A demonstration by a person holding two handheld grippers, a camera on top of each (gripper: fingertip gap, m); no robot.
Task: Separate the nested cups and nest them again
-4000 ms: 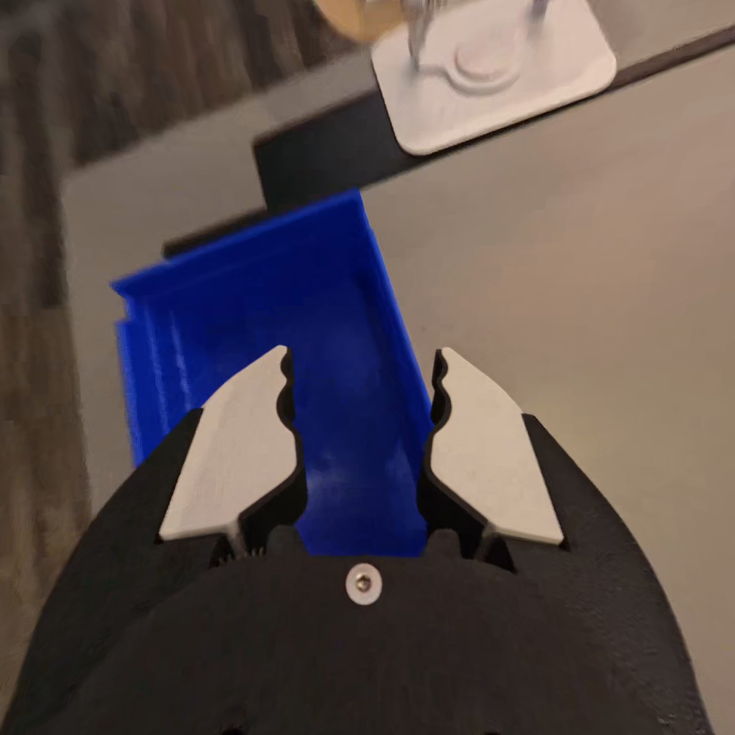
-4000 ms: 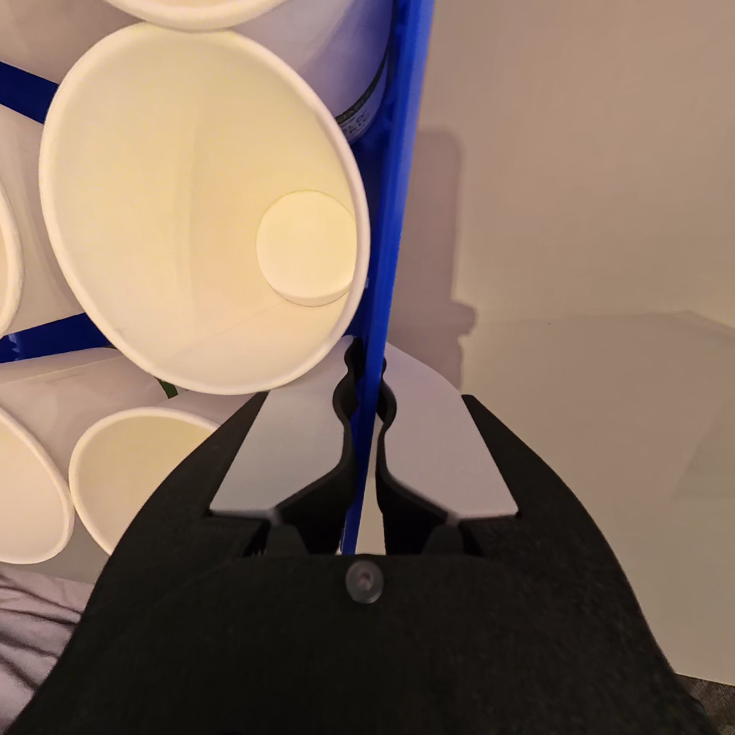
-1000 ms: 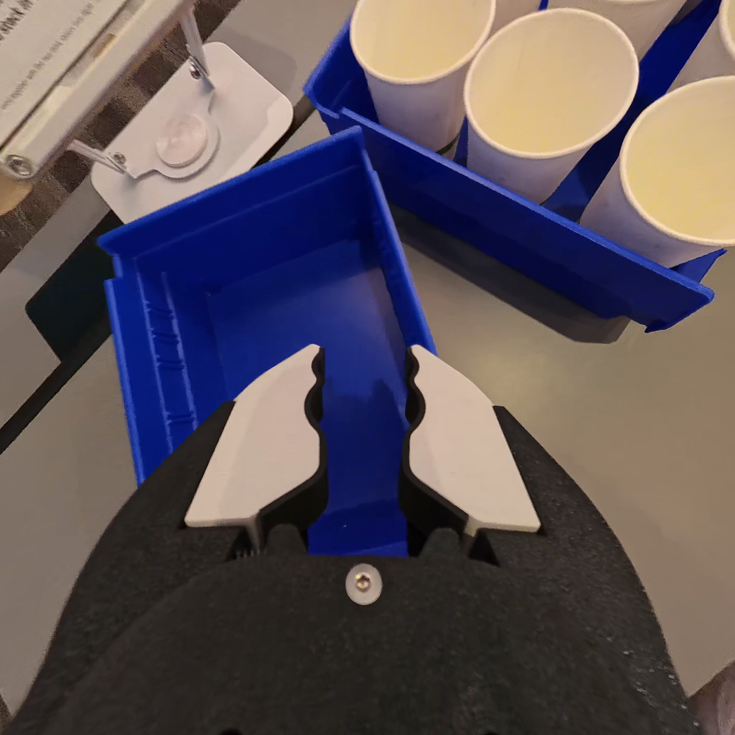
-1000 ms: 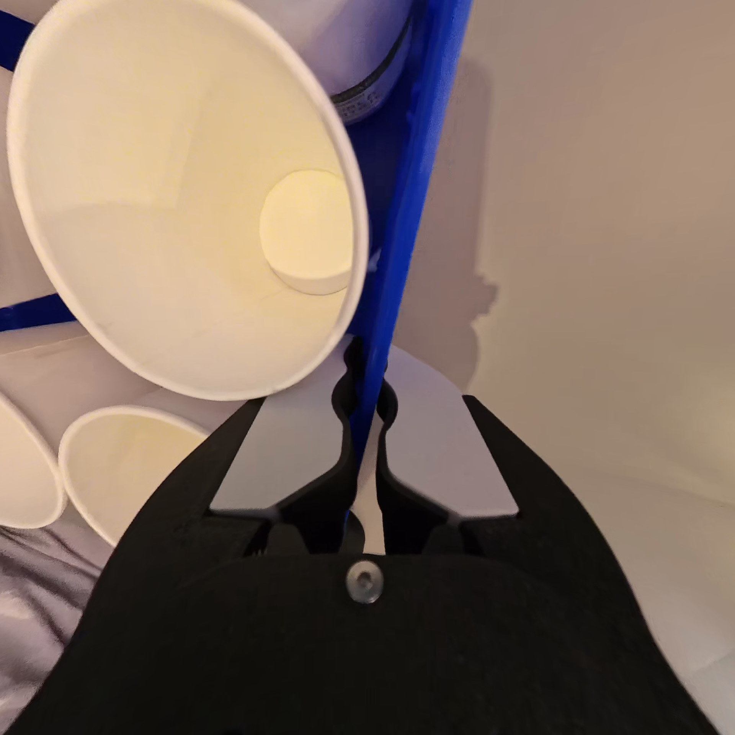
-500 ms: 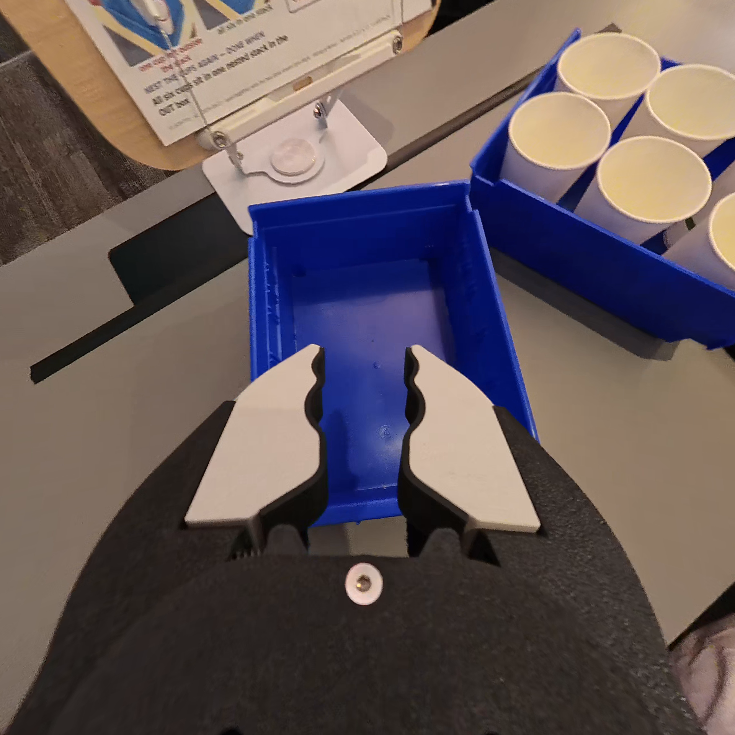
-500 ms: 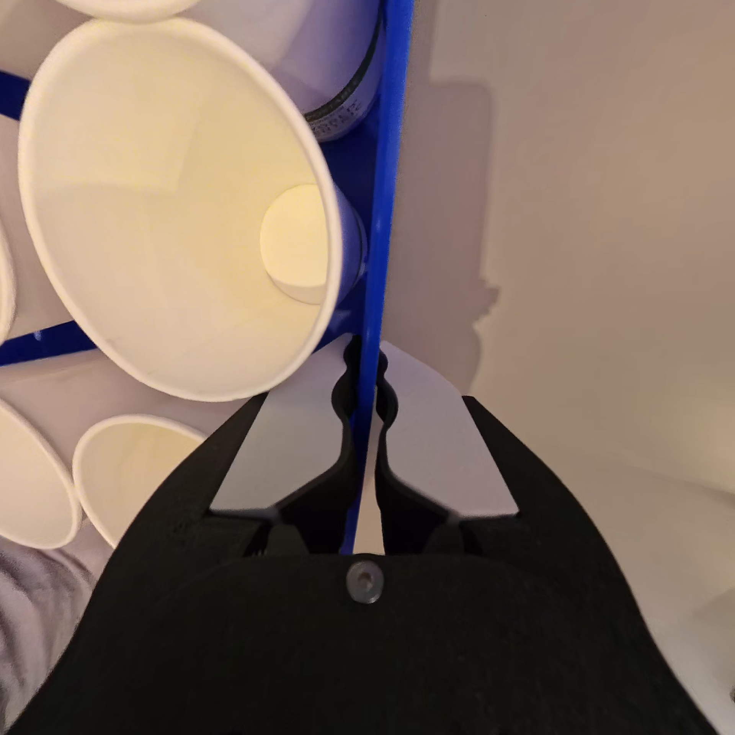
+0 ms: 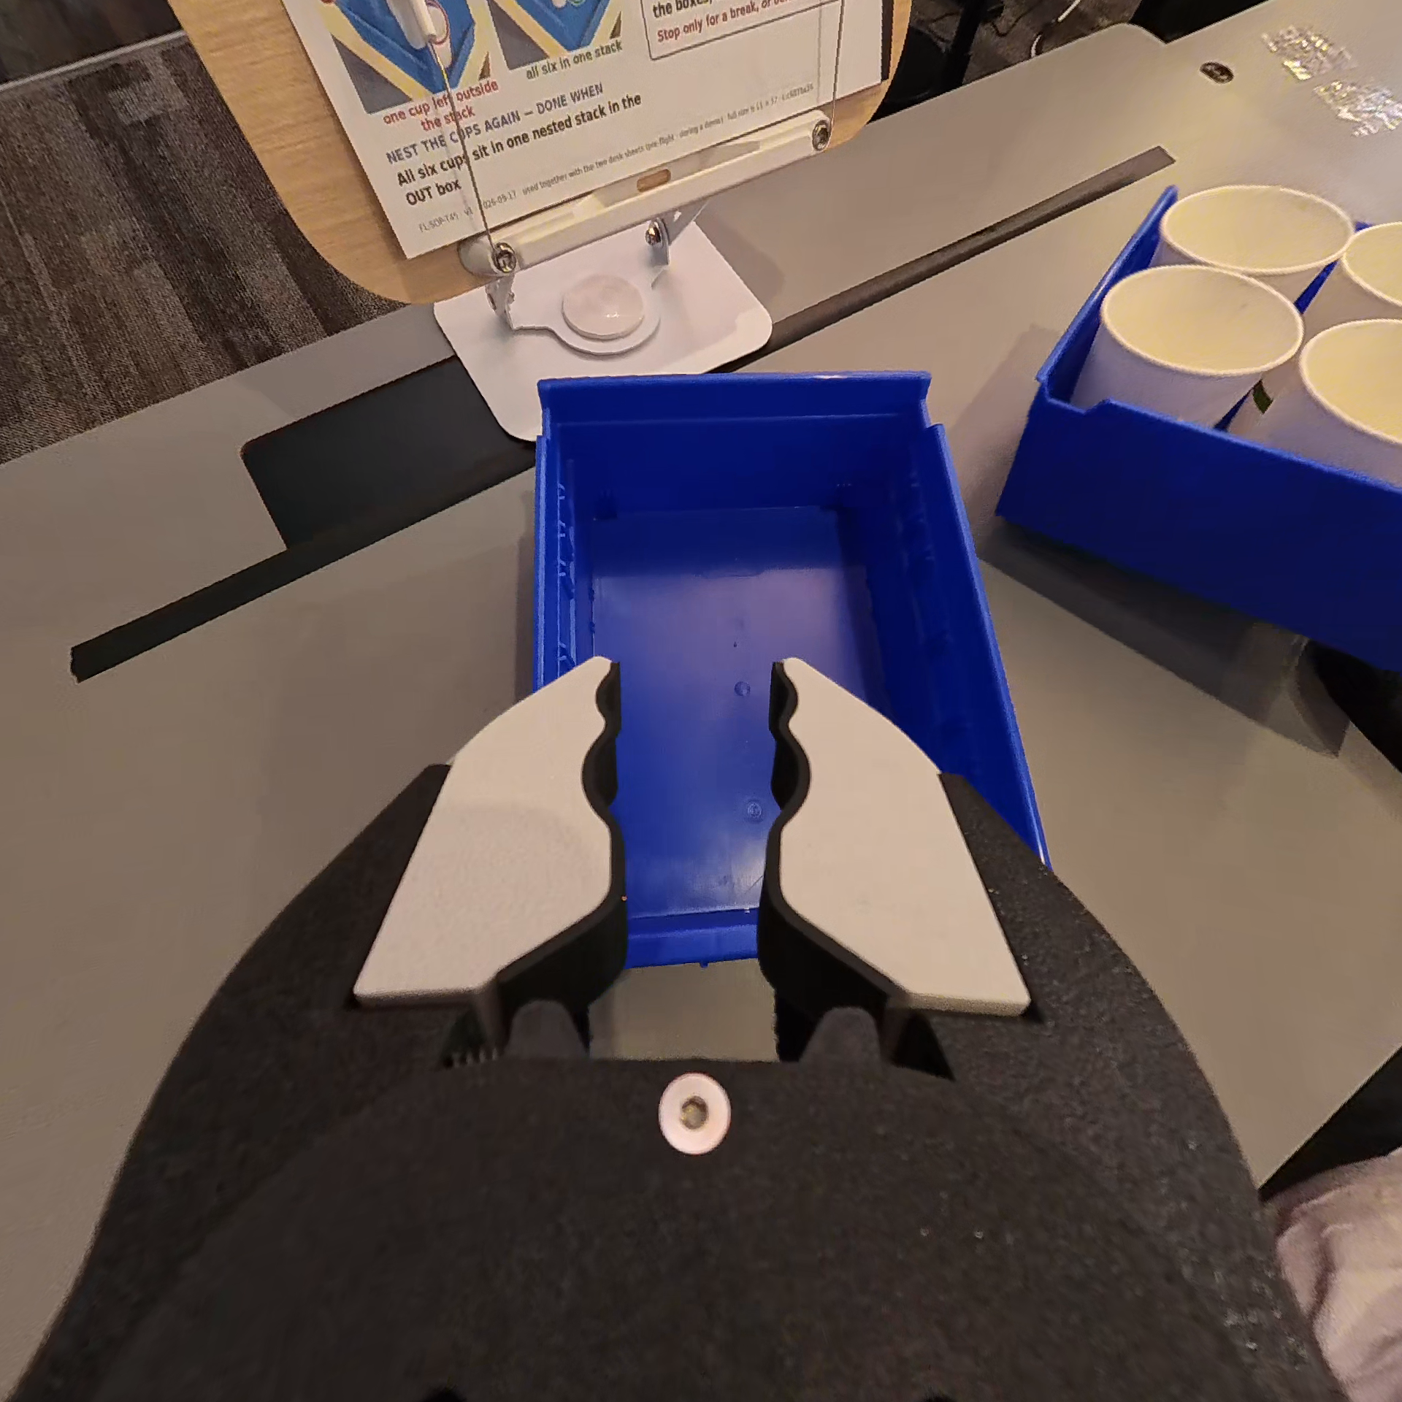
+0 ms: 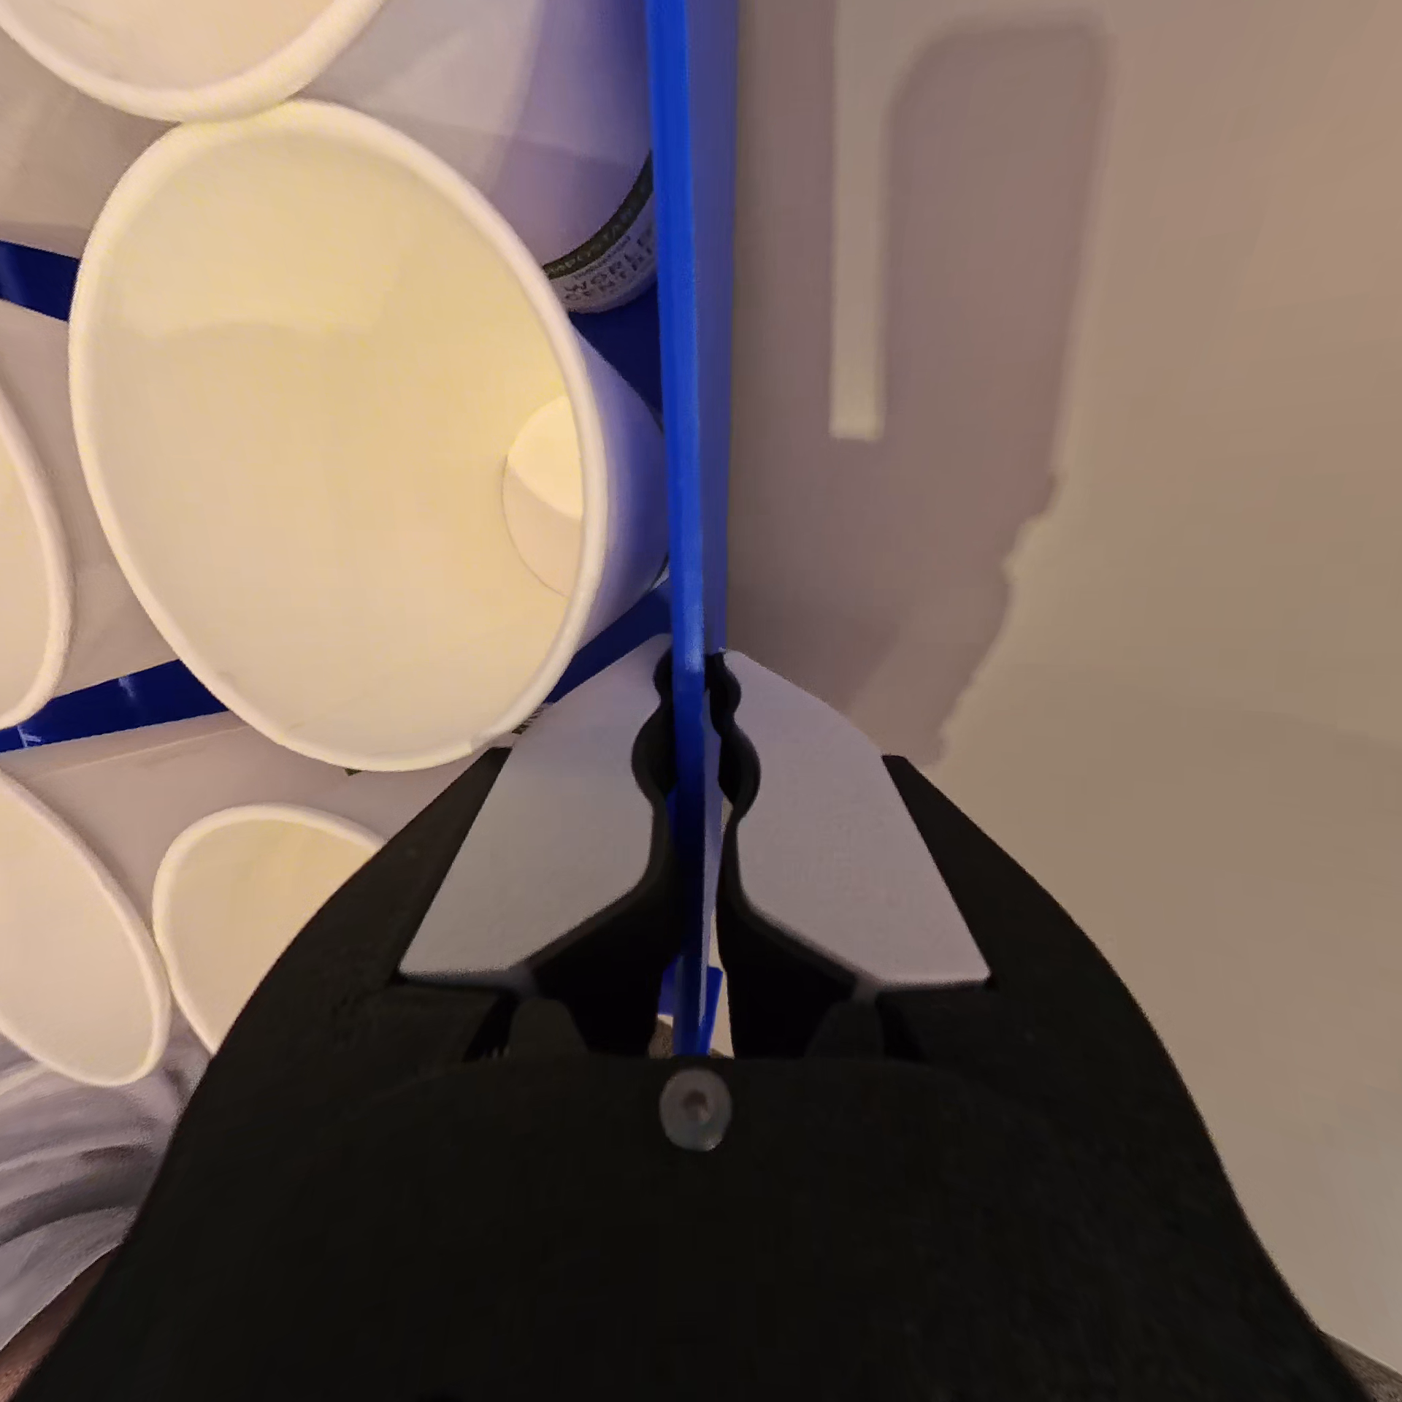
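Right tool (image 8: 689, 667) pinches bin wall (image 8: 683, 379), hiding its corner.

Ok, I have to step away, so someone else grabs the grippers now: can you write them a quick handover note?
Left gripper: open, holding nothing, hovering over the empty blue plastic bin.
Right gripper: shut on the thin side wall of the second blue plastic bin.
White paper cups: standing apart, open ends up, inside that second bin, to the right of the empty one.
Done: the cups look separated.
Left: nest the cups into one stack again; none are nested yet. The right gripper probably lets go of the wall first.
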